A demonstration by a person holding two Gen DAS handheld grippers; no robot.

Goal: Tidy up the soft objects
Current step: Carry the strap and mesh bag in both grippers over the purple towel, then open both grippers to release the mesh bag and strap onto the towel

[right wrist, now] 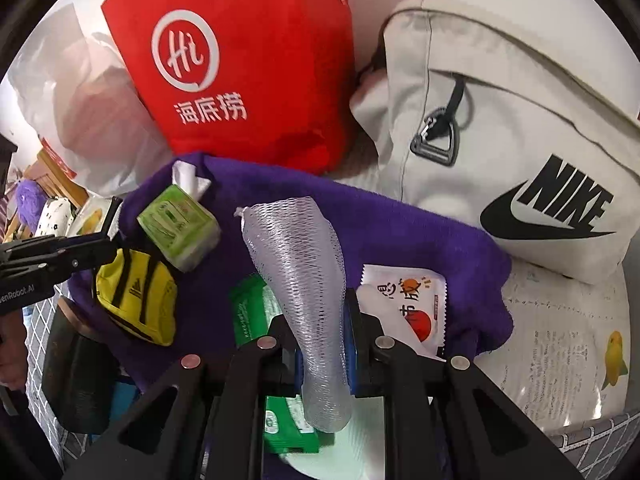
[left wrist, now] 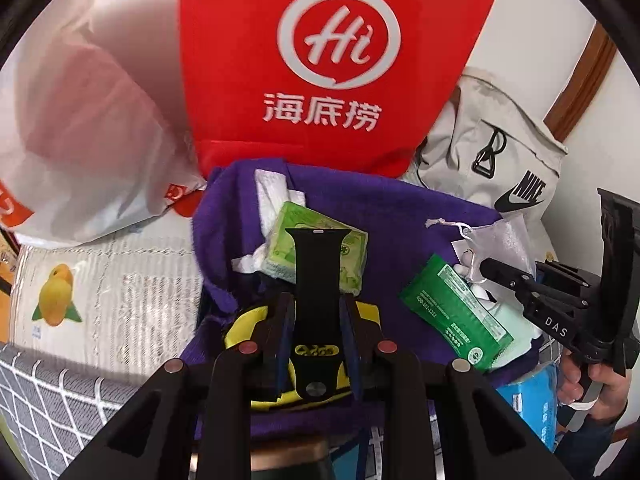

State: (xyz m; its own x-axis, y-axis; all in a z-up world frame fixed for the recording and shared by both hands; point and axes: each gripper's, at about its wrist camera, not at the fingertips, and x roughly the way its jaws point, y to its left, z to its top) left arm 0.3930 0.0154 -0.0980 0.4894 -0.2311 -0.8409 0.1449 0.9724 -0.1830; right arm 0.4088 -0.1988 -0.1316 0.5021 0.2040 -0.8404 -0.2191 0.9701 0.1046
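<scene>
Surface: a bed-like spread with a printed cover (lemon motif, text) [left wrist: 100, 292] and a grey grid quilt at its near edge; white wall behind. Along the back stand a red bag with a "Hi" logo [left wrist: 328, 52], a translucent white plastic bag [left wrist: 80, 120] and a pale Nike backpack [right wrist: 500, 140].

A purple towel [left wrist: 400, 208] lies spread in the middle, apparently serving as the gathering spot: a green tissue pack [right wrist: 180, 232], a dark green wet-wipe packet [left wrist: 452, 312] and a white snack sachet with orange print [right wrist: 404, 300] all rest on it.

Left claw [left wrist: 316, 320]: pressed together on a black strap [left wrist: 318, 272], which stands up between the fingers. The strap seems to belong to the small yellow pouch [right wrist: 136, 296] under the claw, so the pouch is probably handled by its strap rather than its body.

Right claw [right wrist: 320, 344]: pinching a white foam net sleeve [right wrist: 296, 264] low on its length, so the free end flops forward above the towel.

Both claws tilt down over the towel. Judgement: each soft item is being carried toward a spot on the towel; neither is set down yet.
</scene>
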